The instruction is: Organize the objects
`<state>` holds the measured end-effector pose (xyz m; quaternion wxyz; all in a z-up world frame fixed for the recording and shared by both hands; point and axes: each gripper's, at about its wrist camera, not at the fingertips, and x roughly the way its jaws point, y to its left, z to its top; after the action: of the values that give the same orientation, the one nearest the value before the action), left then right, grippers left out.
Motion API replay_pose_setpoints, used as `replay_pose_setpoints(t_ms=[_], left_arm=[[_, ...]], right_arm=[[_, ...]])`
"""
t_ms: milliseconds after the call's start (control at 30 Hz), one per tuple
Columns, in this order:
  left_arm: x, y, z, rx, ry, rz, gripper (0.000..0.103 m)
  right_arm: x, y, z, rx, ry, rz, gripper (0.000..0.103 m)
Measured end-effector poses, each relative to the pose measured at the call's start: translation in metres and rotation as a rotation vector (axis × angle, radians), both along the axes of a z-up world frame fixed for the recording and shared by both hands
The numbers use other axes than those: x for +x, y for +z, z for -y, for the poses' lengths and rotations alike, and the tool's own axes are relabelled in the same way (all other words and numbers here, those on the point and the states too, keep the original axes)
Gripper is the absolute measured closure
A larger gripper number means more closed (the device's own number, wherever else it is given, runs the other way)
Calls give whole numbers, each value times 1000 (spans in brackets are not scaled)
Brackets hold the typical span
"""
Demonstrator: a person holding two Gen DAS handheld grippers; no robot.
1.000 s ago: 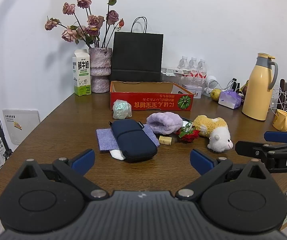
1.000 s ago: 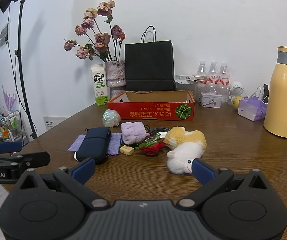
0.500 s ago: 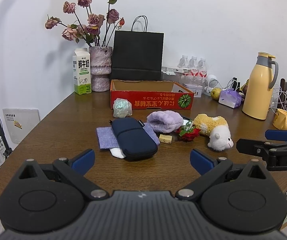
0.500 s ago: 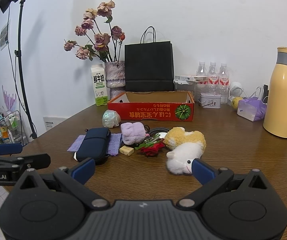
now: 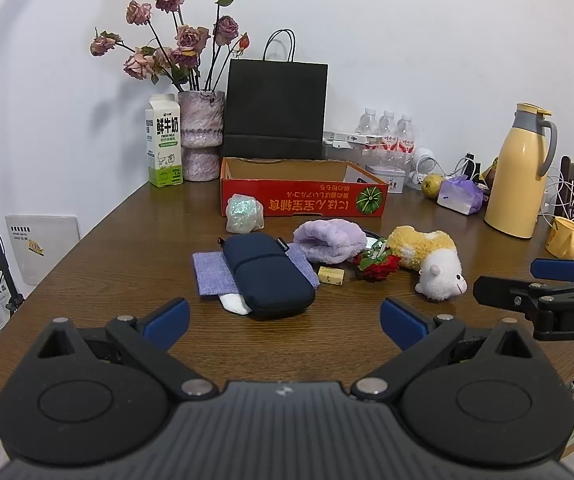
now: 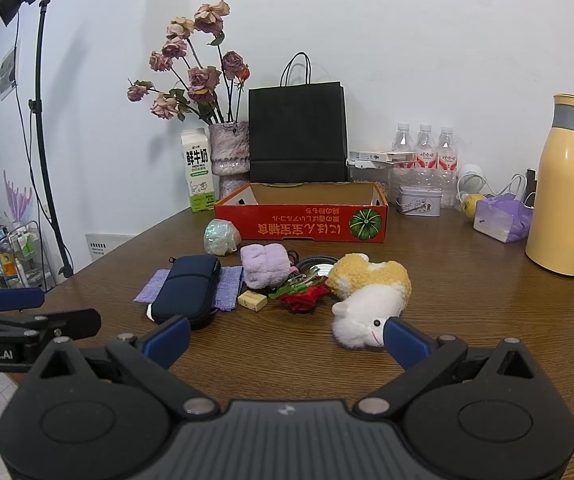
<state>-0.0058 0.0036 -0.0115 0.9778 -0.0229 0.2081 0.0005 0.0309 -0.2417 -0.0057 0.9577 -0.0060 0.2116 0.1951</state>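
Both tools barely shifted; fuzzy plush [image 6: 369,294].

The milk carton [image 5: 163,147] reads "鲜牛奶 FRESH MILK"; the left gripper [image 6: 27,322] bears "nRobot.AI", the right gripper [image 5: 543,292] "DAS".

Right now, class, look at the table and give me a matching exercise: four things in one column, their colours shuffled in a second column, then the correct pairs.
Things:
1. zip pouch
2. cardboard box
3. thermos jug
4. paper bag

Colours:
A. pale yellow
B. black
C. navy blue
D. red

Pairs: 1-C, 2-D, 3-A, 4-B
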Motion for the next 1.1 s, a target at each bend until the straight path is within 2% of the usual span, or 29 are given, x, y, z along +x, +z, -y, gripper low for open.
replay_pose_setpoints(t_ms=[1100], left_arm=[[3,-4,-2,-5,1,-14,0]], right_arm=[[1,-3,2,-2,0,-2,0]])
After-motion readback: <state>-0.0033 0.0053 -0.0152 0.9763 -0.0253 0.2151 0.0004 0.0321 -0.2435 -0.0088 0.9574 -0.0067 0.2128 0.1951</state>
